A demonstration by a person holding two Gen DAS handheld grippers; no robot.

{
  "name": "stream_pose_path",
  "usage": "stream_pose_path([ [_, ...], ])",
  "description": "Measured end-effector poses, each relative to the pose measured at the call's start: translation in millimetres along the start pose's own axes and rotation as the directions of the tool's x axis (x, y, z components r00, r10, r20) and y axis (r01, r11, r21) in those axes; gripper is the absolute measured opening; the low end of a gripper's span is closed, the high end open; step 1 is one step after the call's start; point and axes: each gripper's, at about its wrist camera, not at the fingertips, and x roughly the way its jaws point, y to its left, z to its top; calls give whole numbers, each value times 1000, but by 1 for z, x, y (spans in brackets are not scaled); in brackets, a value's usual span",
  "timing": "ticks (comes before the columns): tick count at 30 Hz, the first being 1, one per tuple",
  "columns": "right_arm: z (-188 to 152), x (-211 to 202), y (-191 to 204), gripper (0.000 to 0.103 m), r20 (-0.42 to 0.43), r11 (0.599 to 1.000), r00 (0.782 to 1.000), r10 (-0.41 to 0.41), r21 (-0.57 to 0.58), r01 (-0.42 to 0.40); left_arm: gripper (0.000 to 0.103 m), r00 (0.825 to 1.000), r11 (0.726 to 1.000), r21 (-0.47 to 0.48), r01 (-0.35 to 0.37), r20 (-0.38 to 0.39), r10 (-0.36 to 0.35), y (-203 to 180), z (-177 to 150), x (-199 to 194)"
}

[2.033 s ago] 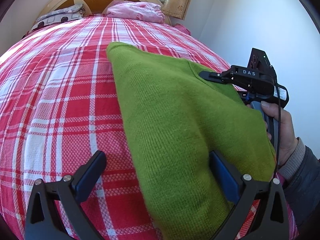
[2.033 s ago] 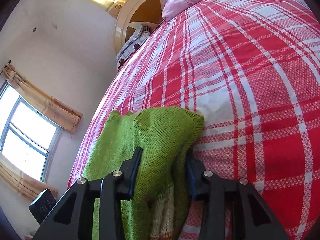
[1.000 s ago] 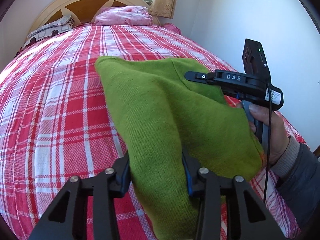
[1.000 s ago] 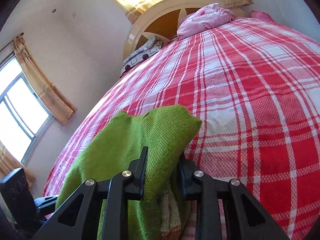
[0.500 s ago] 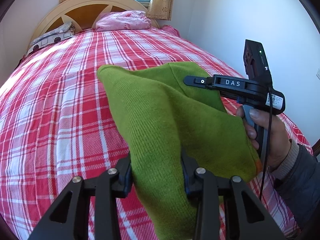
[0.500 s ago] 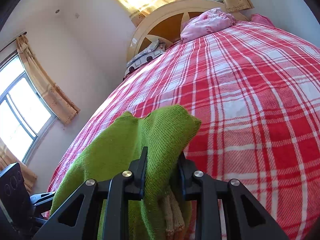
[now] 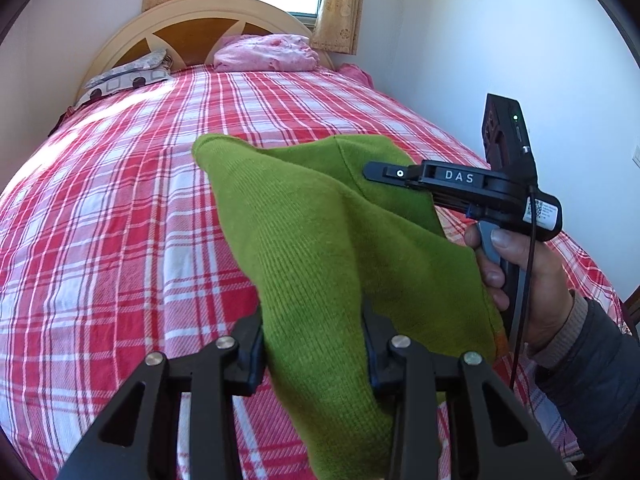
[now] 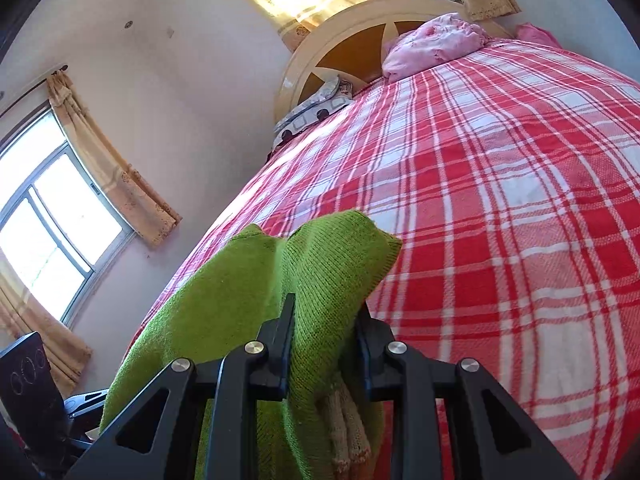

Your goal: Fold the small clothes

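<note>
A green knitted garment (image 7: pixel 320 248) hangs lifted above the red and white checked bed (image 7: pixel 120 216), stretched between both grippers. My left gripper (image 7: pixel 312 344) is shut on one bunched corner of it at the bottom of the left wrist view. In the right wrist view my right gripper (image 8: pixel 324 340) is shut on another folded corner of the green garment (image 8: pixel 320 276), with a cream knitted trim (image 8: pixel 348 432) hanging below the jaws. The right gripper (image 7: pixel 380 172) also shows in the left wrist view, held by a person's hand (image 7: pixel 516 280) at the cloth's right side.
The checked bedspread (image 8: pixel 500 220) stretches away to a cream and wood headboard (image 7: pixel 200 24). A pink pillow (image 7: pixel 264 54) and a grey patterned pillow (image 7: pixel 128 78) lie at the head. A white wall (image 7: pixel 480 40) runs along the bed's right side, and curtained windows (image 8: pixel 52 232) stand left.
Two seconds ago my left gripper stood open around the garment's edge; it has since shut on it. Both grippers have lifted the garment off the bed and carried it toward the headboard.
</note>
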Motion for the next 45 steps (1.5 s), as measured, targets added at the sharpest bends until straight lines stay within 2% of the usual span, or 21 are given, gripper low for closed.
stream_pose_path([
  [9,-14,22,49,26,-30,997,997,70,-41,-71,39,998,998,-47,-46,28,47,27,-20,-33],
  [20,-33,50,111,26,-84,982,984,159,-92,-167,39,990,988,-94,-124,48,129,59,-43,-68],
  [31,-50,64,155,26,-125,969,973,192,-133,-208,39,986,979,-140,-146,56,155,86,-67,-96],
  [45,-76,96,219,25,-207,946,951,227,-186,-267,39,969,961,-152,-233,51,243,113,-99,-131],
])
